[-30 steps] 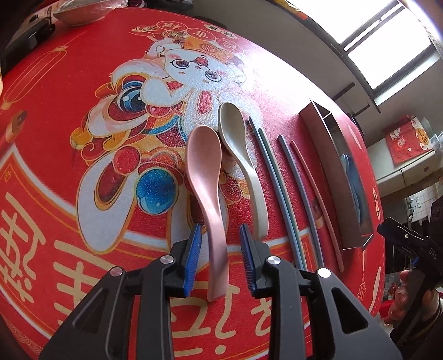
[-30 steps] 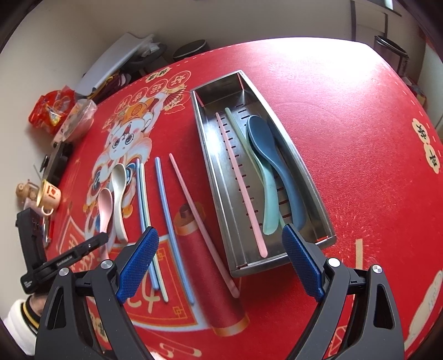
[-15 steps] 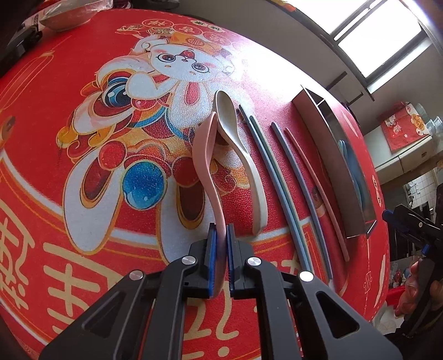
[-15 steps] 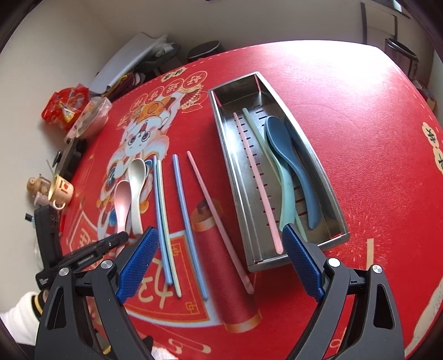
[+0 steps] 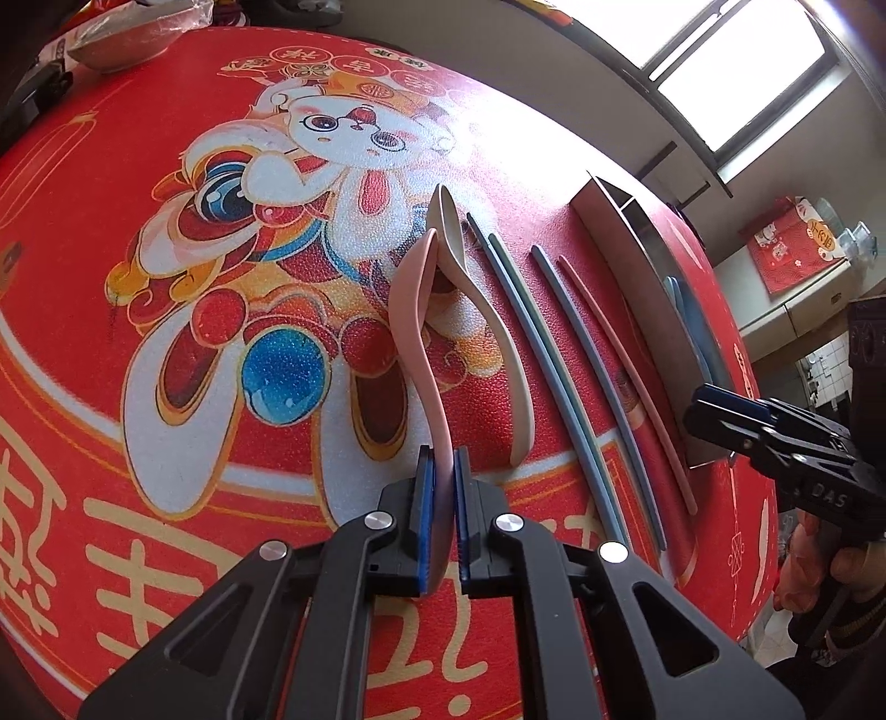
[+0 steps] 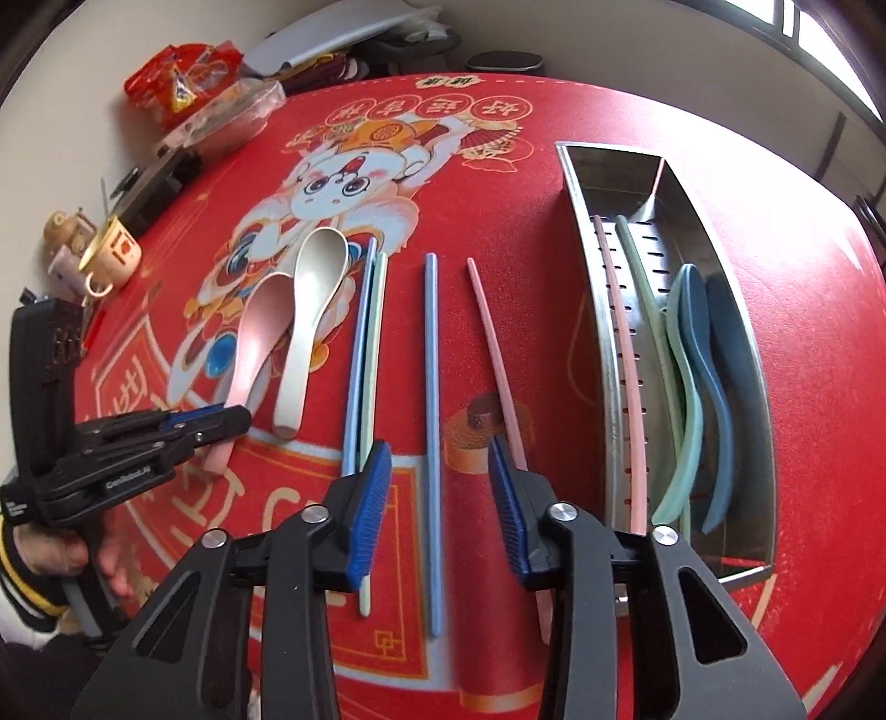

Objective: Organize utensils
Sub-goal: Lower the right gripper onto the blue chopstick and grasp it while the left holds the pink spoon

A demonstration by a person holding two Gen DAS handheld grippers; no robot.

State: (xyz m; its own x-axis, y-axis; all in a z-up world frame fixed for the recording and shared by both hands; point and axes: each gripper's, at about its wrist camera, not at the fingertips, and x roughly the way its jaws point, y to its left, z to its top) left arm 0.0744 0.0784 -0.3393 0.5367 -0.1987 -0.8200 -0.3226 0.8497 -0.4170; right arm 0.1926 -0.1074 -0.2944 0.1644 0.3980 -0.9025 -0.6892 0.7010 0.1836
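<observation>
My left gripper (image 5: 443, 515) is shut on the handle of the pink spoon (image 5: 412, 310), which is tipped onto its edge on the red mat. The cream spoon (image 5: 487, 332) lies just to its right. In the right wrist view, my right gripper (image 6: 437, 482) hovers over the single blue chopstick (image 6: 431, 387). Its jaws are closing with the chopstick between them, and the pads stand apart from it. A blue and green chopstick pair (image 6: 365, 354) lies to the left, a pink chopstick (image 6: 493, 343) to the right. The steel tray (image 6: 576, 221) holds two chopsticks and two spoons.
A yellow cup (image 6: 113, 257), a black device (image 6: 160, 183) and a snack bag (image 6: 177, 77) crowd the mat's far left edge. A bowl (image 5: 127, 39) sits at the back. The other hand and its gripper (image 6: 221, 426) are close on the left.
The left gripper shut on the pink spoon's handle, and the spoon rolled onto its edge. The right gripper slid left from the tray to over the blue chopstick, and its jaws narrowed.
</observation>
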